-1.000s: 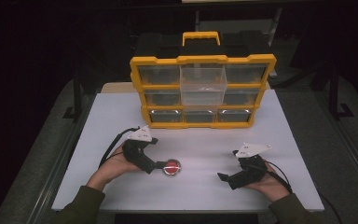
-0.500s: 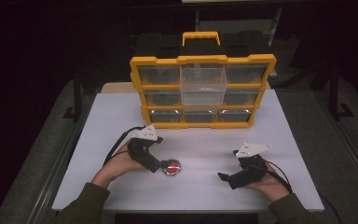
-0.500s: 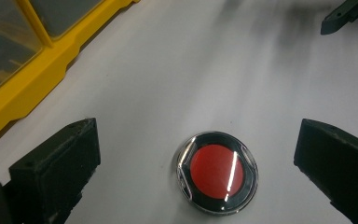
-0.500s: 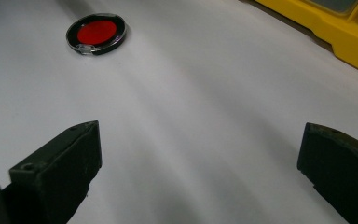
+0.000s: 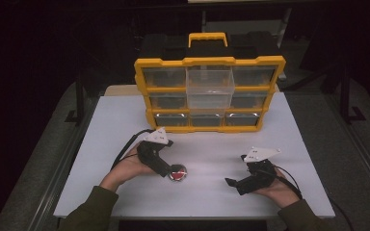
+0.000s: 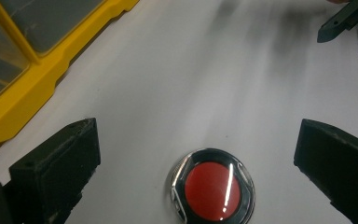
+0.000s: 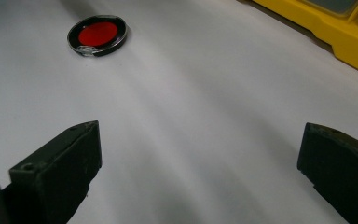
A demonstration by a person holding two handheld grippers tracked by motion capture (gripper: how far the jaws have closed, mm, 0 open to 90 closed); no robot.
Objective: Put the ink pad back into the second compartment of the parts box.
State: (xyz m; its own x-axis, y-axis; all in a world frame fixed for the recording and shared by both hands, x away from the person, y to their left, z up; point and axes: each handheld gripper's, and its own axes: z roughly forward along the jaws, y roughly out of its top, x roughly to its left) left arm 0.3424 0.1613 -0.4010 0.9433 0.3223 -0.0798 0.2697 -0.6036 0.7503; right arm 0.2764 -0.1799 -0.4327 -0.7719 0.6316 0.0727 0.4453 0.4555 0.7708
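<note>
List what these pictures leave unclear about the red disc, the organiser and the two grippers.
- Red disc: lower rim cut off by the bottom edge of the left gripper view; glare streaks cross its face.
- Yellow organiser: drawer contents unreadable in the high view, dim and too small.
- Left gripper: fingers merge with the disc in the high view.
- Right gripper: finger bases cut off by the frame in the right gripper view.

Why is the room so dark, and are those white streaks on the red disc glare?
High view: light falls on the white table, the surroundings black. Left gripper view: bright streaks on the red disc look like lamp glare; the far tabletop is smeared. Right gripper view: the disc is sharp, the near tongs soft.
</note>
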